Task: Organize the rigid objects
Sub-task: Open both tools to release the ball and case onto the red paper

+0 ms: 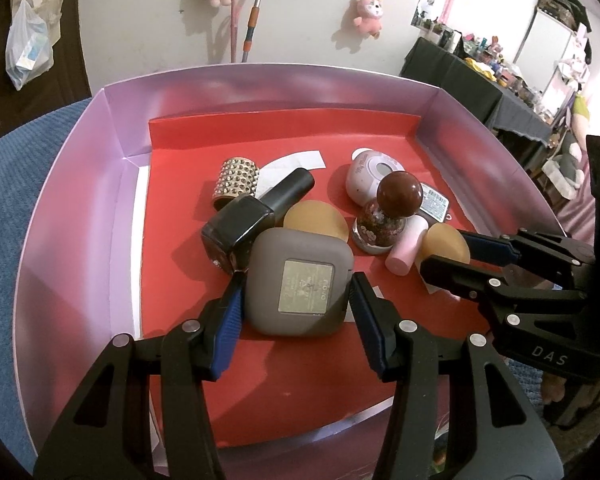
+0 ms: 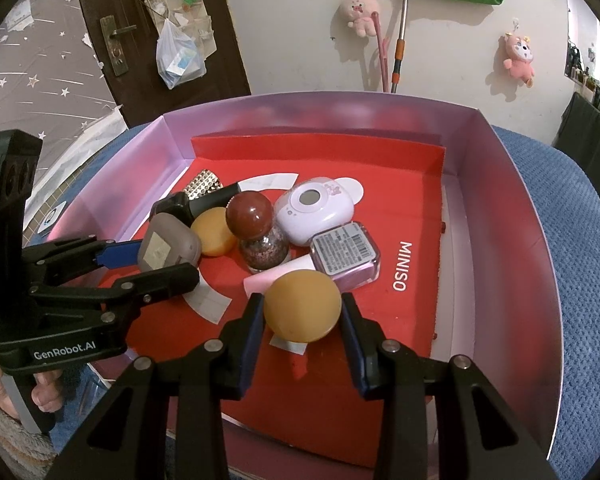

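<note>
A pink box (image 1: 72, 208) with a red liner holds several small items. My left gripper (image 1: 296, 292) is shut on a grey square compact (image 1: 300, 280), which rests on the liner; it also shows in the right wrist view (image 2: 168, 246). My right gripper (image 2: 302, 312) is shut on a tan round disc (image 2: 302, 306), seen from the left wrist view (image 1: 448, 246). A second tan disc (image 1: 314, 218), a black nail polish bottle (image 1: 244, 224), a studded cylinder (image 1: 236, 178), a brown-capped glitter bottle (image 1: 384, 216), a pink tube (image 1: 406, 250) and a white oval case (image 2: 318, 212) lie behind.
A clear square bottle with a label (image 2: 346, 254) lies right of the pile. The box (image 2: 512, 216) sits on a blue textured cloth (image 2: 572, 264). A wall with plush toys (image 2: 358, 10) and a door (image 2: 112, 36) stand behind.
</note>
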Available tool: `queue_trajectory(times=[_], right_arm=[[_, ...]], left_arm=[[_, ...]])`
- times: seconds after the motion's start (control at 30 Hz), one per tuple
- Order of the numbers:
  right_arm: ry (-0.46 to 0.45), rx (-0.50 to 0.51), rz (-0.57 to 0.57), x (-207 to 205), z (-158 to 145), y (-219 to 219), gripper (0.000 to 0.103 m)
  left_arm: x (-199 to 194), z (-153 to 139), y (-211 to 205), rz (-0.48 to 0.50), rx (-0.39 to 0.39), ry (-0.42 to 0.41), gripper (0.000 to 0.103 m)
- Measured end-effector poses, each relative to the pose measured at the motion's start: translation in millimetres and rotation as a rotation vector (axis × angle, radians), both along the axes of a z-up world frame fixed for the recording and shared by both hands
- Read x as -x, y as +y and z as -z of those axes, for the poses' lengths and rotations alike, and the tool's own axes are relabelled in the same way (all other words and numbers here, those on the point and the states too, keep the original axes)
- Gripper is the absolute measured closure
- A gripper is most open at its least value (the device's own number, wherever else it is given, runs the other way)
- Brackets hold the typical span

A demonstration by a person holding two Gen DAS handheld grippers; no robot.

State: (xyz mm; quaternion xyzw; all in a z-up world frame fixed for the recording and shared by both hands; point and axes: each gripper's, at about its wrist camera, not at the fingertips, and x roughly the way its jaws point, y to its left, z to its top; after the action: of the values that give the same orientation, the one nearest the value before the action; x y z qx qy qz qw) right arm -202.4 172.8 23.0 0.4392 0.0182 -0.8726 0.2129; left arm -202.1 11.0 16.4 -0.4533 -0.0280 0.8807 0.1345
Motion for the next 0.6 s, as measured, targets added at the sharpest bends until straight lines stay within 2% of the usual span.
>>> queue_trajectory(times=[0.37,0.47,0.6], right_arm=[[0.0,-0.002,-0.001,-0.2,-0.3,0.0,0.062],[0.005,-0.002,-0.001,-0.7,0.0,0.2,0.05],[0.016,-0.012,-0.002,-2.6,0.5,0.9,0.049]], left_arm=[[-4.0,-0.9,3.0,-0.009,0.039,0.016,0.052],[-6.0,-2.7,2.9,-0.011,0.034,0.019,0.052],[-8.1,-4.7,0.8,-0.019,0.027,0.023,0.052]])
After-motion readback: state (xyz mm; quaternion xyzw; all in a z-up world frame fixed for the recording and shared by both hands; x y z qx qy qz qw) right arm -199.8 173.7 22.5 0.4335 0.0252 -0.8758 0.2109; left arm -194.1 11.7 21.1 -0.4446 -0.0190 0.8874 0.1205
